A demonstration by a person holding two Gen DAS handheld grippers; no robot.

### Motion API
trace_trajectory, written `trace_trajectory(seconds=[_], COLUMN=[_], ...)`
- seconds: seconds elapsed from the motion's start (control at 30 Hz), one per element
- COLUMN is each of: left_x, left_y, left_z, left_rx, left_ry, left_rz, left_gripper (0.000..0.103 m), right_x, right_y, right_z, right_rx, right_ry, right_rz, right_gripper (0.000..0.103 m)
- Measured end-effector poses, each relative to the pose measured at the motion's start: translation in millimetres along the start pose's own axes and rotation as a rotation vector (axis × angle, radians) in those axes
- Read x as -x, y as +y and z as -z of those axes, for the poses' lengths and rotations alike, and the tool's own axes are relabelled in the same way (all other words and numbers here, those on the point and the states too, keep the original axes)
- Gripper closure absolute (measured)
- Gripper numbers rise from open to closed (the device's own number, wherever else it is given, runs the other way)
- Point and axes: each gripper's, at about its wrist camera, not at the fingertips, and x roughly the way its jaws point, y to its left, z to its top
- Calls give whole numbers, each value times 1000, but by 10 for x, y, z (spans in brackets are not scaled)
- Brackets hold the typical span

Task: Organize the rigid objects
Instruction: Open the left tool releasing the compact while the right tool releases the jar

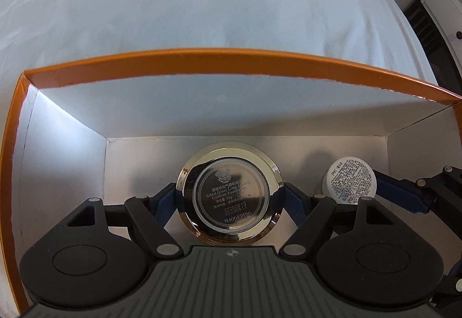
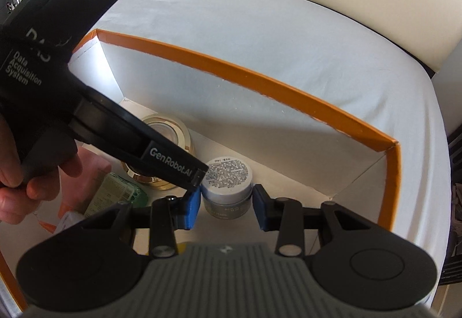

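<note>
Both grippers are down inside the orange-rimmed box (image 1: 202,56). The left gripper (image 1: 229,196) spreads wide around the gold compact (image 1: 231,196), blue pads hard against its rim, label side up. Just right of it, the right gripper (image 2: 226,207) brackets the small white jar (image 2: 226,188) on the box floor, pads beside it; contact is unclear. A hand (image 2: 31,173) grips the left tool.

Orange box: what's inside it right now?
Inside the orange box: a gold compact between the left hand-held gripper's fingers, a small white-lidded jar between the right hand-held gripper's, and packets partly covered by the left tool.
</note>
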Motion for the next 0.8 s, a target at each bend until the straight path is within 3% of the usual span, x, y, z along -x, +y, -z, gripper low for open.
trace_trajectory(seconds=[0.3,0.5,0.8], left_x=[44,131,320], left_y=[108,187,177], left_z=[78,-28,91], left_rx=[18,31,-6], left_ry=[-5,-48,-126], left_rz=[10,40,44], left_gripper=[9,5,6], right_x=[-128,-171,-275], right_y=[-145,-165,-171], right_z=[-113,-115,-195], right_rx=[-5,1,-19], right_ry=[29,40,75], right_rz=[-41,-42,-60], right_gripper=[64,64,64])
